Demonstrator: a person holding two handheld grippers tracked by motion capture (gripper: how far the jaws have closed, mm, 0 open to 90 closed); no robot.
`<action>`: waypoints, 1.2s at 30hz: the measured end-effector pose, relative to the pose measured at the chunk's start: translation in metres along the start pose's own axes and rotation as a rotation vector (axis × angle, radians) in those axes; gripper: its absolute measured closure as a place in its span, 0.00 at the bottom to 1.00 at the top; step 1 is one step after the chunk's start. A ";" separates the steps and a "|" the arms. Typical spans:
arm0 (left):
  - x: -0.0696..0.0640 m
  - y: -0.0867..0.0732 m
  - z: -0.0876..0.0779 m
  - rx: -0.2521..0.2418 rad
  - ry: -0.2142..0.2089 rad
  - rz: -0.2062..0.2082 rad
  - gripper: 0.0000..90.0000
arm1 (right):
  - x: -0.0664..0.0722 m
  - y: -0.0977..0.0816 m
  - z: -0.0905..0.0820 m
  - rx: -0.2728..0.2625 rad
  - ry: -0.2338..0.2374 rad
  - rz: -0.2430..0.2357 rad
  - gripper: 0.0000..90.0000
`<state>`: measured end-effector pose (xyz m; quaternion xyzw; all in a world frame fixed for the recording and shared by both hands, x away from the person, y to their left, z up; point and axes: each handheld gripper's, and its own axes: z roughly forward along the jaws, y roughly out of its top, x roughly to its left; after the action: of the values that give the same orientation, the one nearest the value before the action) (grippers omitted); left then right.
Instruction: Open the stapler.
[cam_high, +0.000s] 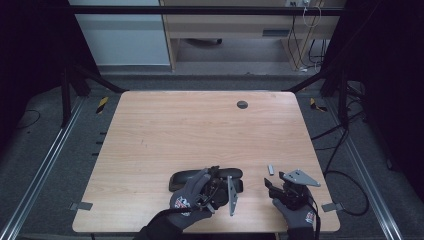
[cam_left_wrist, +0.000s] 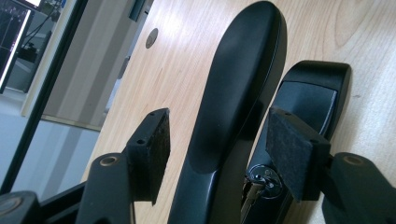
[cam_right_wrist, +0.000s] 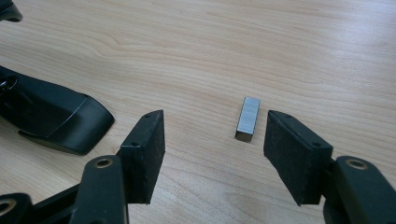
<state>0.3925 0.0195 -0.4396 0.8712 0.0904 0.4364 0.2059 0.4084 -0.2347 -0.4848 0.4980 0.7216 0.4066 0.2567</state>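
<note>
We hold our left gripper (cam_left_wrist: 217, 154) wide apart astride the long black handle (cam_left_wrist: 238, 93), its pads clear of it on both sides. The handle lies on the table (cam_high: 165, 125) near the front edge. Our right gripper (cam_right_wrist: 215, 156) gapes too, empty, with the small metal bar (cam_right_wrist: 247, 118) lying flat just ahead between its pads.

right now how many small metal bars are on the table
1. The metal bar lies on the table between the right gripper jaws, right of the black handle; none seems hidden.
</note>
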 end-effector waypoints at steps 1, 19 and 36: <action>0.000 0.000 0.001 0.002 0.002 0.008 0.45 | 0.000 0.000 0.000 -0.003 0.001 0.001 0.44; -0.014 0.006 0.019 0.040 0.052 0.092 0.52 | -0.003 -0.002 -0.003 -0.015 0.010 0.021 0.71; -0.018 0.017 0.026 0.058 0.089 0.122 0.60 | 0.001 -0.003 -0.003 -0.008 0.044 0.015 0.91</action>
<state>0.4021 -0.0088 -0.4594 0.8605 0.0587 0.4836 0.1492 0.4045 -0.2355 -0.4862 0.4932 0.7219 0.4222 0.2396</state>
